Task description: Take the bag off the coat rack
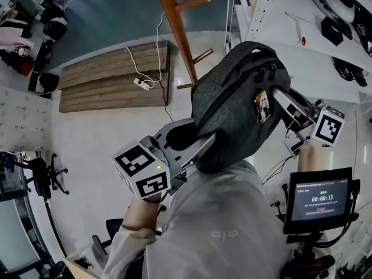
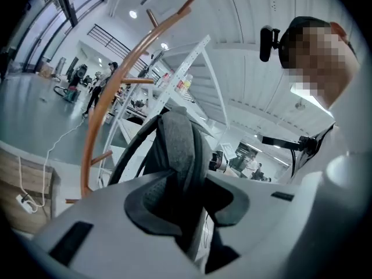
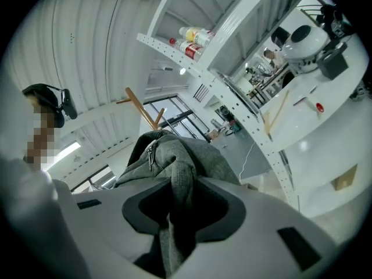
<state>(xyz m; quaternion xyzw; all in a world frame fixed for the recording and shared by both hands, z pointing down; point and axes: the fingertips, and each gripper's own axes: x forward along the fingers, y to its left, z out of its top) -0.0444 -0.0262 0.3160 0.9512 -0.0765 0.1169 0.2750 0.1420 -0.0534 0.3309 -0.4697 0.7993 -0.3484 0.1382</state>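
Observation:
A dark grey backpack (image 1: 232, 97) hangs in the air between my two grippers, close in front of the person's chest. The left gripper (image 1: 193, 146) is shut on its lower left side; in the left gripper view its jaws (image 2: 180, 199) pinch a grey padded strap (image 2: 177, 150). At the bag's right side, the right gripper (image 1: 292, 120) is shut on a fold of grey fabric (image 3: 174, 179), which its own view shows pressed between the jaws (image 3: 177, 211). The wooden coat rack (image 1: 177, 28) stands just behind the bag, its pegs bare. It also shows as a curved pole (image 2: 102, 97) and as a forked top (image 3: 139, 106).
A wooden platform (image 1: 113, 77) with a white power strip (image 1: 141, 83) lies on the floor by the rack's foot. White shelving (image 1: 261, 4) and a white table (image 1: 331, 57) stand at the right. A screen on a stand (image 1: 319, 199) is at the lower right, office chairs (image 1: 43, 176) at the left.

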